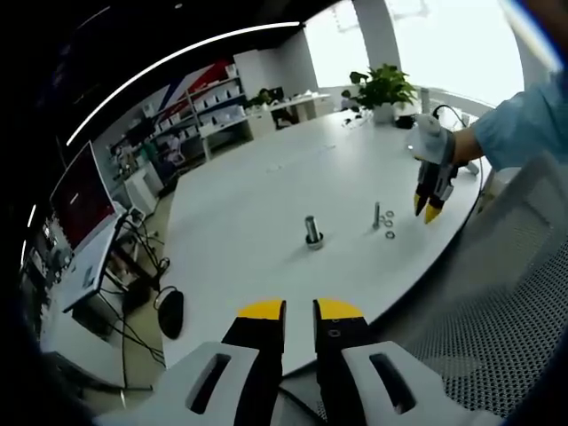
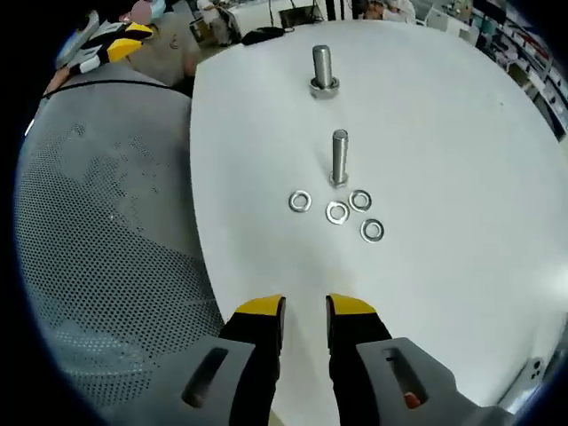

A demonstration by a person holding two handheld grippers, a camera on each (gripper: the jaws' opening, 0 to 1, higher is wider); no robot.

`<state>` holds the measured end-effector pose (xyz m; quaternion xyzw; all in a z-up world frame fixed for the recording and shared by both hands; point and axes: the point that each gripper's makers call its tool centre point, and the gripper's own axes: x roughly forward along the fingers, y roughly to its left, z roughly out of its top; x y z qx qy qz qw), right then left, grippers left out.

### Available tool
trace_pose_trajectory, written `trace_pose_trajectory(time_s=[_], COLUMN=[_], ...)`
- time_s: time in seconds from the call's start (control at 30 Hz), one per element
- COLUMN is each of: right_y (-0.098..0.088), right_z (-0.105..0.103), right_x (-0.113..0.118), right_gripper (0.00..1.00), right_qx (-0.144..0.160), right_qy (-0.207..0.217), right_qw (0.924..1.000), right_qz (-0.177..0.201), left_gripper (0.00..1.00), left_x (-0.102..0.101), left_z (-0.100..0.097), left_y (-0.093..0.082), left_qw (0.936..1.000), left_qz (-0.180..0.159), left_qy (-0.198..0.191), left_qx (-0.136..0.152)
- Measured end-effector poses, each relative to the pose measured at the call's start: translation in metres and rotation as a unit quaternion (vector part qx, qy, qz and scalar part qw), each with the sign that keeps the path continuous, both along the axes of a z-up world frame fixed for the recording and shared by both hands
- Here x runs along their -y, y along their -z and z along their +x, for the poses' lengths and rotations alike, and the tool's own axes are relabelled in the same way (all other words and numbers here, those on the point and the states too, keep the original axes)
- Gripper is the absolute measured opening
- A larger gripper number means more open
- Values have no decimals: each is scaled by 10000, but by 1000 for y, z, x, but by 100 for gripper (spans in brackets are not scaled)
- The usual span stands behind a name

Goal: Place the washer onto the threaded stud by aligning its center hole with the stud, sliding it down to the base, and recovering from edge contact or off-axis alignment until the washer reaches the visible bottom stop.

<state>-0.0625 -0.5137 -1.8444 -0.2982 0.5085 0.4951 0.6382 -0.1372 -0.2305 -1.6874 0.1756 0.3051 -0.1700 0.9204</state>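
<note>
In the right gripper view, the right gripper (image 2: 304,308) hangs above the near edge of the white counter (image 2: 444,133), its yellow-tipped fingers (image 2: 259,307) parted by a narrow gap with nothing between them. Four washers (image 2: 337,212) lie flat on the counter at 12 o'clock from the fingers, grouped in a loose arc: one at the left (image 2: 300,201), one in the middle, one just behind it at 1 o'clock (image 2: 360,200), and one nearest the gripper at the right (image 2: 372,231). The threaded stud (image 2: 339,157) stands upright just behind the group, its base touching or nearly touching the middle washer (contact cannot be confirmed). A second, thicker upright stud seated in a nut (image 2: 323,69) stands farther out at 12 o'clock, well apart from the washers. A grey perforated surface (image 2: 106,248) lies at 9 o'clock, beside the counter edge. In the left gripper view, the left gripper (image 1: 299,310) is held off the counter's near edge, its fingers (image 1: 263,310) likewise slightly parted and empty. The thicker stud (image 1: 313,232) sits at 12 o'clock, the thin stud (image 1: 376,215) and washers (image 1: 389,224) at 1 o'clock, and the right gripper (image 1: 426,211) hangs above the counter just beside them, held by a person's hand with a blue sleeve (image 1: 524,124). A potted plant (image 1: 383,89) stands at the far end of the counter.
</note>
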Motion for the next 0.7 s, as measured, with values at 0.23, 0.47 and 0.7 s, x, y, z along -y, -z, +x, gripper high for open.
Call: trace_pose_trajectory(time_s=[0.23,0.47,0.7], right_y=[2,0,4], right_z=[4,10,13], right_x=[-3,-9,-17], right_gripper=[21,22,21], right_qx=[3,22,45], right_qy=[-63,13,-13], right_qw=[10000,10000,10000], right_qz=[-77,-32,31], left_gripper=[10,9,8], left_x=[0,-1,-3], left_z=[0,1,2], left_y=[0,-2,-3], left_qw=[10000,10000,9999], left_qz=[-4,-17,-38], left_qy=[-5,-24,-51], left_qx=[15,62,89])
